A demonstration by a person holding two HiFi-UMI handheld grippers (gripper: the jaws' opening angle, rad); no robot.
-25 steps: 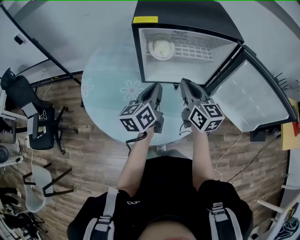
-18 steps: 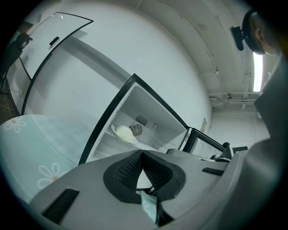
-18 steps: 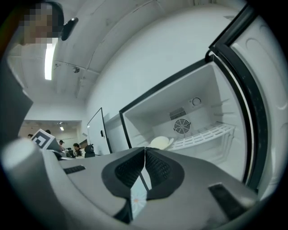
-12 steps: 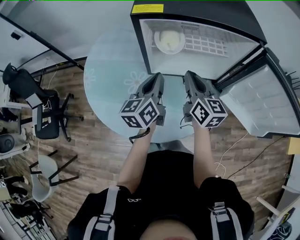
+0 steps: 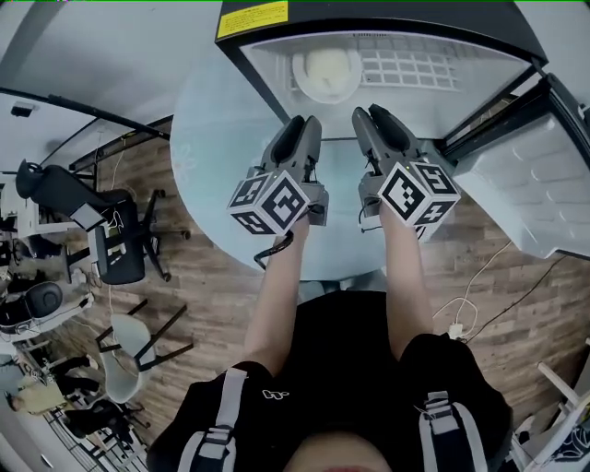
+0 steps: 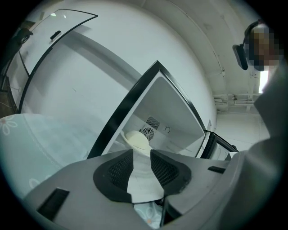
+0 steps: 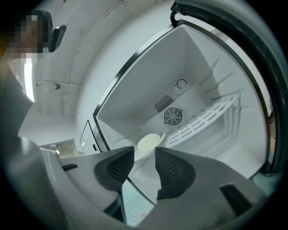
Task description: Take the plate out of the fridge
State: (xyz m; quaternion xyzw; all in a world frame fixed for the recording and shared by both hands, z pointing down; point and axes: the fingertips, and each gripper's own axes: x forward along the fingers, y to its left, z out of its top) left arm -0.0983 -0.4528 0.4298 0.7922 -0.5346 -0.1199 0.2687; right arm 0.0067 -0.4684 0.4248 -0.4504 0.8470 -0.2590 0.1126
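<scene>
A white plate (image 5: 324,72) with a pale round mound on it rests on the wire shelf (image 5: 415,66) at the left of the open mini fridge (image 5: 277,20). My left gripper (image 5: 300,124) and right gripper (image 5: 372,115) are side by side at the fridge's mouth, pointing in, short of the plate. In the left gripper view the plate (image 6: 137,139) shows just beyond the gripper (image 6: 141,155). The right gripper view has the plate (image 7: 149,143) ahead of the gripper (image 7: 145,155). Both pairs of jaws have just been opening, with nothing between them.
The fridge stands on a round glass table (image 5: 212,147) with flower prints. Its door (image 5: 553,175) hangs open at the right. A fan grille (image 7: 172,116) sits on the back wall. Office chairs (image 5: 115,249) stand on the wood floor at the left.
Both grippers have moved forward, up to the fridge's opening and closer to the plate. The fridge now sits higher and larger in the head view.
</scene>
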